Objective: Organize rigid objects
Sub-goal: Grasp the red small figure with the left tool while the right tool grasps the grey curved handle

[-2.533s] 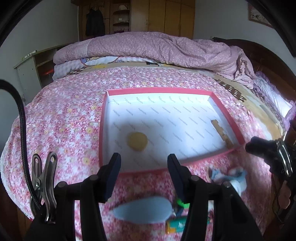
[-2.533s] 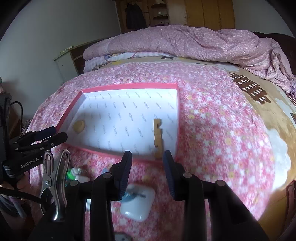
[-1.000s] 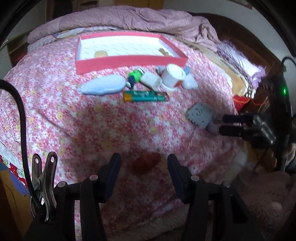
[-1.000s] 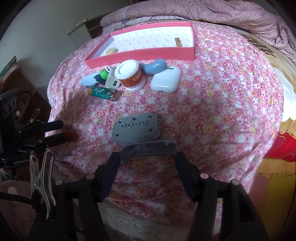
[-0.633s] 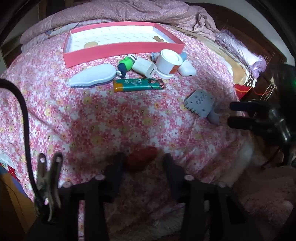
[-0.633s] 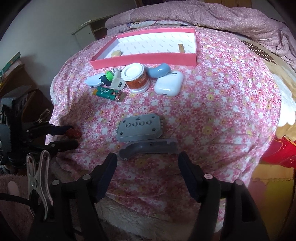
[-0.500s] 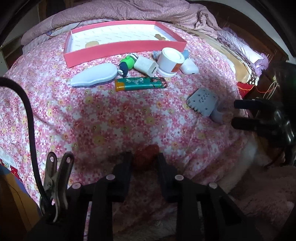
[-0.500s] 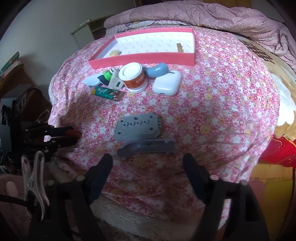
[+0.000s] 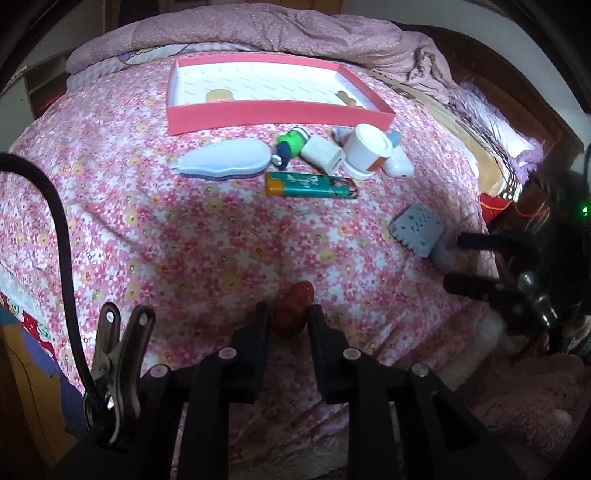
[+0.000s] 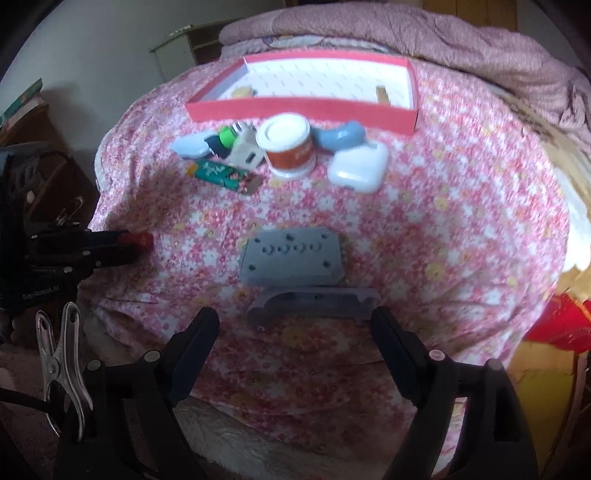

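My left gripper (image 9: 289,314) is shut on a small dark red object (image 9: 293,308) lying on the flowered bedspread near the bed's front edge; the same red object (image 10: 144,240) shows at the left gripper's tips in the right wrist view. My right gripper (image 10: 293,326) stands wide open just short of a grey curved bracket (image 10: 314,300), its pads apart from it. A grey plate with holes (image 10: 291,260) lies right behind the bracket. Farther back sits a red-rimmed white tray (image 9: 277,112) holding a round biscuit-like disc (image 9: 219,95) and a tan piece (image 9: 347,98).
Before the tray lie a pale blue oval case (image 9: 223,162), a green lighter (image 9: 310,184), a white charger (image 9: 323,157), a green-capped item (image 9: 291,140), a white cup with orange band (image 10: 288,146), a white earbud case (image 10: 358,166) and a blue curved piece (image 10: 340,136). A pink quilt (image 9: 258,33) is heaped behind.
My left gripper has closed on the red object. My right gripper has opened wider in front of the grey bracket. Both hands pulled back earlier from the tray to the bed's front edge.
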Action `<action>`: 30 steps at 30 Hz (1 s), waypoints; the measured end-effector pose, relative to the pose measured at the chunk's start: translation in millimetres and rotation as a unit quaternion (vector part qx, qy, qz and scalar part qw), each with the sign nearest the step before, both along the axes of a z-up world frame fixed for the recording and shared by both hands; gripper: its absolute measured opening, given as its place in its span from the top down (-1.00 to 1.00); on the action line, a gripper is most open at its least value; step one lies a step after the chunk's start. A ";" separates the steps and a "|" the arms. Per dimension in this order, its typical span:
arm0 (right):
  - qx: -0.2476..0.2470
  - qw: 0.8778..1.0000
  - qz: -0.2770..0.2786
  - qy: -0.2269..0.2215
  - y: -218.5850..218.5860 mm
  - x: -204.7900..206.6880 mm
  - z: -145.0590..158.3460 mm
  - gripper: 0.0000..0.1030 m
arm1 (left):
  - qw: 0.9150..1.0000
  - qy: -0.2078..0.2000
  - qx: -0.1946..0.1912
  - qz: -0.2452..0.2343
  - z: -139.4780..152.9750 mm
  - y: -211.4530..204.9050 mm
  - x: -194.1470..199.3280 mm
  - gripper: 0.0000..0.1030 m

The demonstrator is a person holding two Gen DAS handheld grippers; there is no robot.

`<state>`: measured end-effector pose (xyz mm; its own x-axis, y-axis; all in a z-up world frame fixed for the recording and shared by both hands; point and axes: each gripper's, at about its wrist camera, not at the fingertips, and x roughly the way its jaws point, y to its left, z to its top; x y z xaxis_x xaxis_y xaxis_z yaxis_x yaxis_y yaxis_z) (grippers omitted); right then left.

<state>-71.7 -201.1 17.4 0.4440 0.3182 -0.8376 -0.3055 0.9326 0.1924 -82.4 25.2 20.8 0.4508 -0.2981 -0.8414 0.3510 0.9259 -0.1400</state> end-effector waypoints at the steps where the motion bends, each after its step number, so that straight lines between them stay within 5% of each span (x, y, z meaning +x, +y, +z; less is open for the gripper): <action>1: 0.005 1.000 -0.002 0.007 -1.0 1.5 -2.9 -0.67 | 1.000 0.001 -0.001 0.002 0.1 1.3 0.1 0.57; 14: 0.022 1.000 -0.011 0.006 -0.8 3.4 -9.3 -0.70 | 1.000 -0.007 -0.010 0.010 4.0 0.2 4.6 0.57; 20: 0.010 1.000 -0.022 -0.006 -6.0 -1.5 -4.3 -0.23 | 1.000 -0.002 -0.021 0.022 3.0 5.6 6.0 0.57; 30: 0.046 0.998 -0.029 -0.012 -19.0 -10.6 2.1 -0.22 | 0.997 -0.001 -0.043 0.062 9.9 19.8 15.7 0.57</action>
